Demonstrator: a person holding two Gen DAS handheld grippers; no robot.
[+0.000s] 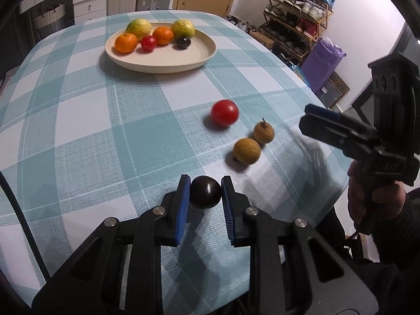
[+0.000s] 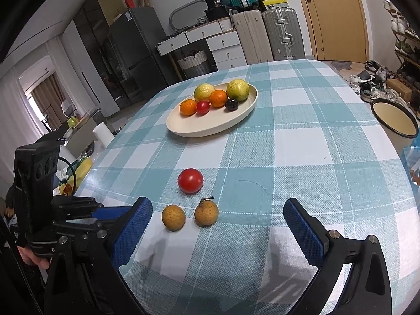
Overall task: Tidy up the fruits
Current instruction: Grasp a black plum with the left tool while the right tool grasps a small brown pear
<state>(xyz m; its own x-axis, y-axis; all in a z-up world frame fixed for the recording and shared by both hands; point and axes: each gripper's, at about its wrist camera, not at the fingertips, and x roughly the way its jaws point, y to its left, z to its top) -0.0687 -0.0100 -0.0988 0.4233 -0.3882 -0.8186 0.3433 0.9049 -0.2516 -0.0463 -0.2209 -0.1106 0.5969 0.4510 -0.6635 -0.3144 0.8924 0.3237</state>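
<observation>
Nearest to us, well short of the plate (image 1: 160,65), our left gripper (image 1: 206,191) has its blue pads (image 1: 183,199) pressed on either side of a dark plum (image 1: 205,192), clenched on it while the fruit sits low over the checked tablecloth (image 1: 105,136); whether it has left the cloth yet we cannot tell. So the step in hand, as we read it, is the pick-up of this plum.

A little further toward the plate lie two small brown fruits, the rounder one (image 2: 173,217) and the stemmed one (image 2: 206,213), side by side and just apart. Our right gripper (image 2: 218,225) hangs over the table edge with its jaws spread wide and nothing between them, those two brown fruits lying just ahead of it. Beyond them, nearer the plate but well apart from it, sits a loose red tomato (image 2: 190,180).

Far across the cloth the cream oval plate holds the sorted lot: two yellow-green fruits at the back, two oranges, a small red tomato and another dark plum (image 1: 183,42) beside them, all crowded toward the far rim. The near half of the plate is bare.

Next, we judge, the plum needs lifting clear and carrying over the tomato to that bare near half, then a gentle release so it doesn't roll. A round, glossy fruit could slip from the pads, so a steady wrist matters.
</observation>
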